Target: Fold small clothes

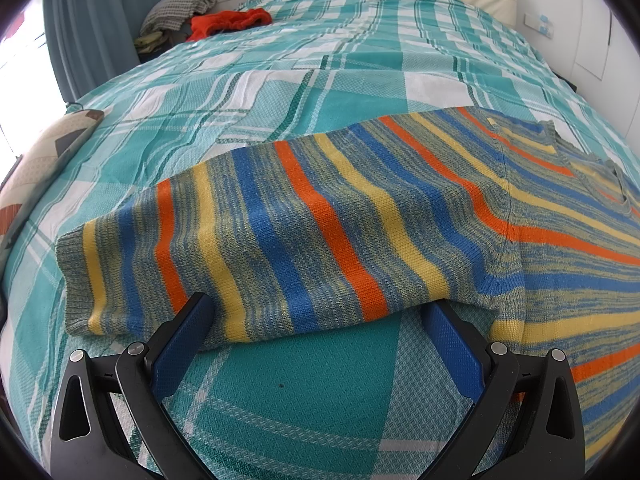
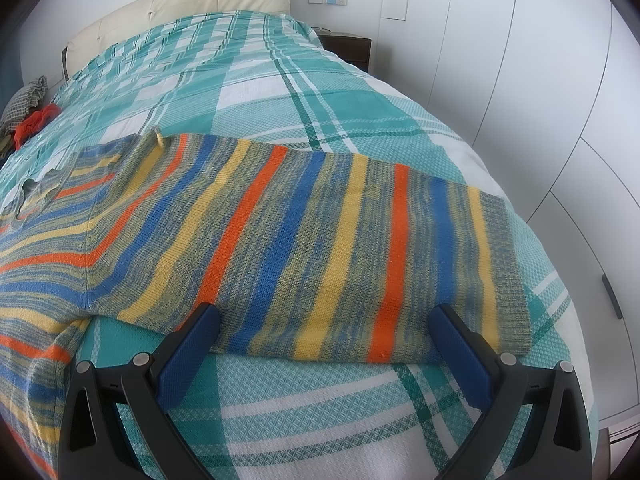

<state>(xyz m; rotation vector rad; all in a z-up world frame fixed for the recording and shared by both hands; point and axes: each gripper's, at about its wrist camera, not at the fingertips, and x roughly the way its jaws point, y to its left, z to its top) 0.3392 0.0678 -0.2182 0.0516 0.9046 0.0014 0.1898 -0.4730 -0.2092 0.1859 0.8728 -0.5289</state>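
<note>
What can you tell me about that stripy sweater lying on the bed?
The sweater is a knit in orange, blue, yellow and mottled grey-green stripes, with ribbed cuffs. It lies flat on the teal plaid bedspread, both sleeves spread sideways, neckline toward the headboard. The left tool and right tool, both open, meet the near edge of a sleeve each.

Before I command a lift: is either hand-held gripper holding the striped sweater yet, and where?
Nothing is held. Both stand open at the sweater's sleeves: left hand-held gripper at one sleeve's near edge, right hand-held gripper at the other's.
</note>
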